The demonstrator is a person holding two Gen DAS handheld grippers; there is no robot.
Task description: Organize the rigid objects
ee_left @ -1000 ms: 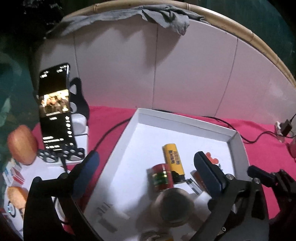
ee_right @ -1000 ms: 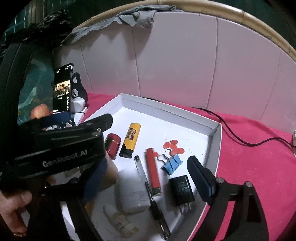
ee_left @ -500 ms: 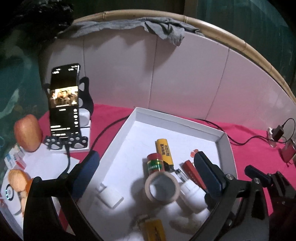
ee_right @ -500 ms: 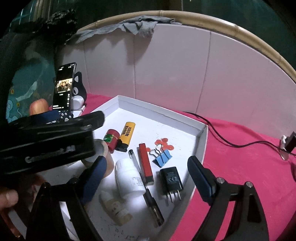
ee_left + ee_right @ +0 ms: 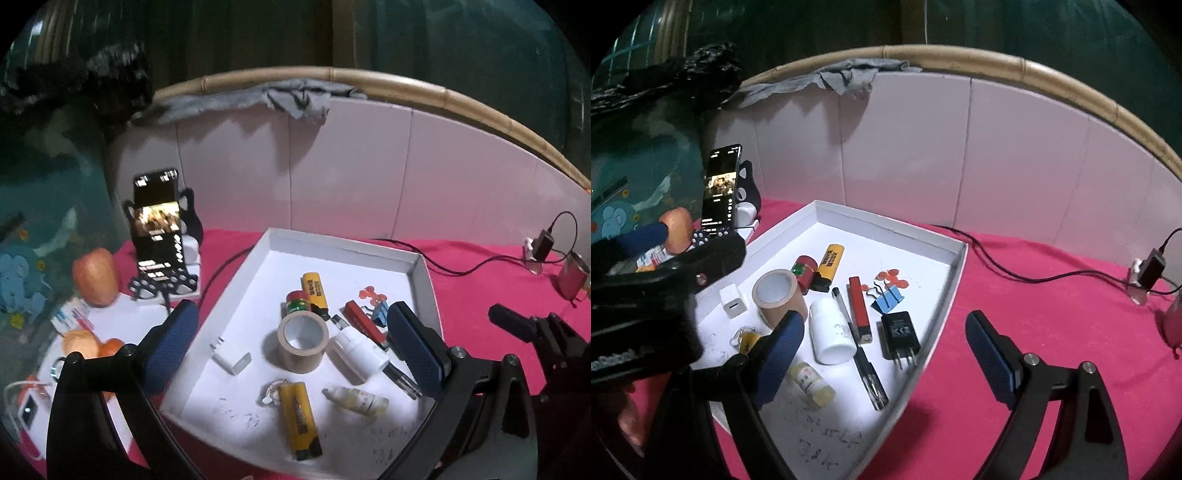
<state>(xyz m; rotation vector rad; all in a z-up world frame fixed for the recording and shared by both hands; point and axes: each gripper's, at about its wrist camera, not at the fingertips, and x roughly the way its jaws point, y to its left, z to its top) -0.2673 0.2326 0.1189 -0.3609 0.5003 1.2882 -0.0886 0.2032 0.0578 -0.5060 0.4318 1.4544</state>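
Observation:
A white tray (image 5: pixel 417 266) on the pink cloth holds several small things: a brown tape roll (image 5: pixel 303 343), a white bottle (image 5: pixel 360 354), two yellow lighters (image 5: pixel 297 419), a red-green can (image 5: pixel 297 301), a white charger cube (image 5: pixel 231 358), a dropper bottle (image 5: pixel 356 400). The right wrist view also shows the tray (image 5: pixel 955 258), tape roll (image 5: pixel 777 295), a red stick (image 5: pixel 858 308), a blue binder clip (image 5: pixel 886 297), a black plug (image 5: pixel 899 334) and a pen (image 5: pixel 858 350). My left gripper (image 5: pixel 291 350) is open and empty above the tray. My right gripper (image 5: pixel 886 363) is open and empty over the tray's right edge.
A phone on a stand (image 5: pixel 159 236) and an apple (image 5: pixel 96 277) sit left of the tray. A black cable (image 5: pixel 1015 271) runs to a plugged charger (image 5: pixel 1150 271) at the right. A white tiled wall (image 5: pixel 960 155) stands behind.
Both grippers have pulled back and up from the tray, so more of its contents show. The tape roll stands in the tray, free of the left gripper.

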